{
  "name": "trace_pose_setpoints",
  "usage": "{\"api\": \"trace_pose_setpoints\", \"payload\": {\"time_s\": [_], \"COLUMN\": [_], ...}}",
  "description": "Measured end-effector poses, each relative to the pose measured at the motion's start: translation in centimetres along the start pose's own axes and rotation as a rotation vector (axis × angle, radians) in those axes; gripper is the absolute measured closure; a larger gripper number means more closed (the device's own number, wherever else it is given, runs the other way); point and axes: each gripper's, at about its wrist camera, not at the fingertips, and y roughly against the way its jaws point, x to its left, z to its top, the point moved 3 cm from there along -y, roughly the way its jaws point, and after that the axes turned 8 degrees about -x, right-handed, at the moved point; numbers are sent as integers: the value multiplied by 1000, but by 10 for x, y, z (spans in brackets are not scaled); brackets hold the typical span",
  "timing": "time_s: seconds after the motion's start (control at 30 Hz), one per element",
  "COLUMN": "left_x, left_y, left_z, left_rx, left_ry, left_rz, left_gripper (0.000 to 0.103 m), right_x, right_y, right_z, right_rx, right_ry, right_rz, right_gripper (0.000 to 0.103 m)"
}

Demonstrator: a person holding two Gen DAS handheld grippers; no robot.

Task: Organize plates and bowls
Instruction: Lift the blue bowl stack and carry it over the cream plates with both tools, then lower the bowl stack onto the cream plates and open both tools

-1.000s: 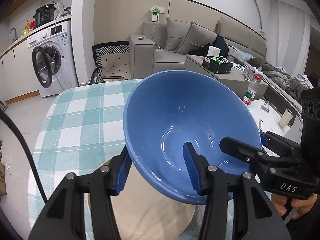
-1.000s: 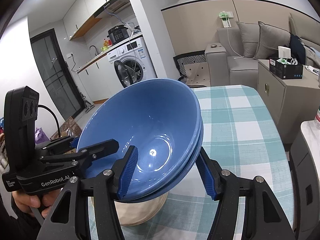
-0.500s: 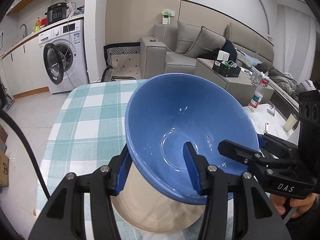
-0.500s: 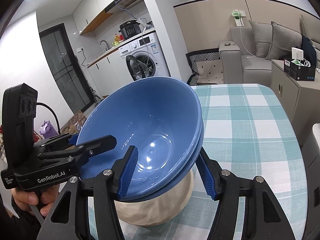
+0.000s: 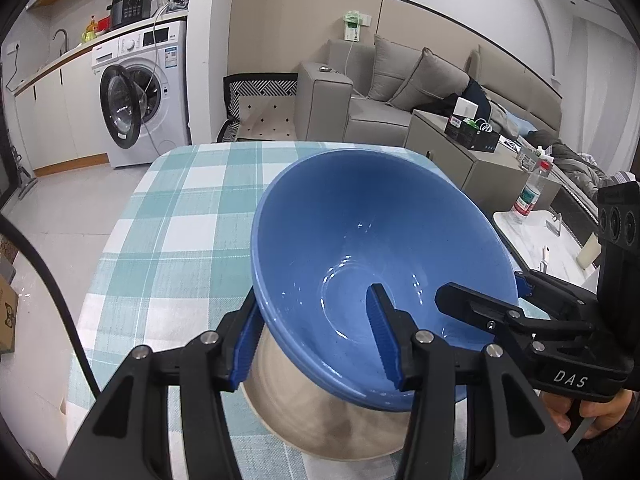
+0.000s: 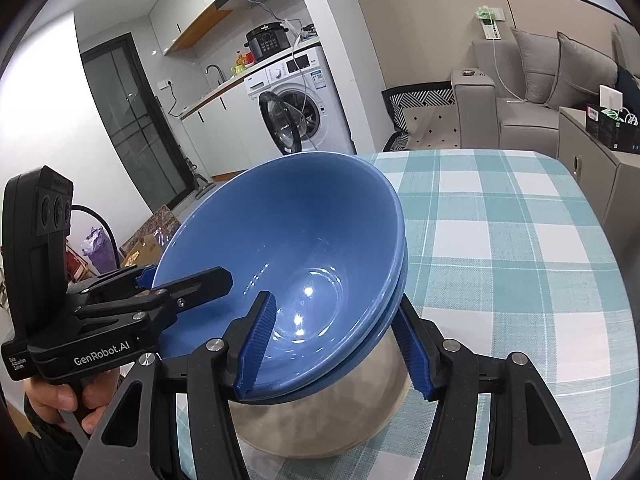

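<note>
Two hand-held grippers clamped one stack of nested blue bowls (image 5: 376,256) from opposite sides. Left hand-held gripper (image 5: 316,340) gripped the near rim, one pad inside and one outside; right hand-held gripper (image 6: 336,344) did likewise on its side. Stack was tilted, held just above a beige plate (image 6: 320,416) lying on the checked tabletop (image 6: 500,240). Contact between stack and plate could not be determined.

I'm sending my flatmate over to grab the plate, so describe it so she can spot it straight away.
Find the table with the teal checked cloth. At its near end two stacked blue bowls hang between two tongs; the plate lies directly beneath them, the only beige, flat dish there.
</note>
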Motion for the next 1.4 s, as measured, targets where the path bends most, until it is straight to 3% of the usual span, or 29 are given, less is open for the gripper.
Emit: {"api": "trace_pose_setpoints", "payload": {"time_s": [0.6, 1.4], "left_x": [13, 14], "left_y": [-22, -30], "left_z": [-14, -16], "left_rx": [61, 46], "left_ry": [36, 34], "left_rz": [4, 5], "left_gripper": [53, 53], "right_x": [1, 1], "right_y": [-24, -27], "right_z": [-9, -8], "right_rx": [67, 43], "right_ry": [-7, 0], "right_rz": [-14, -41], "right_gripper": [42, 42]}}
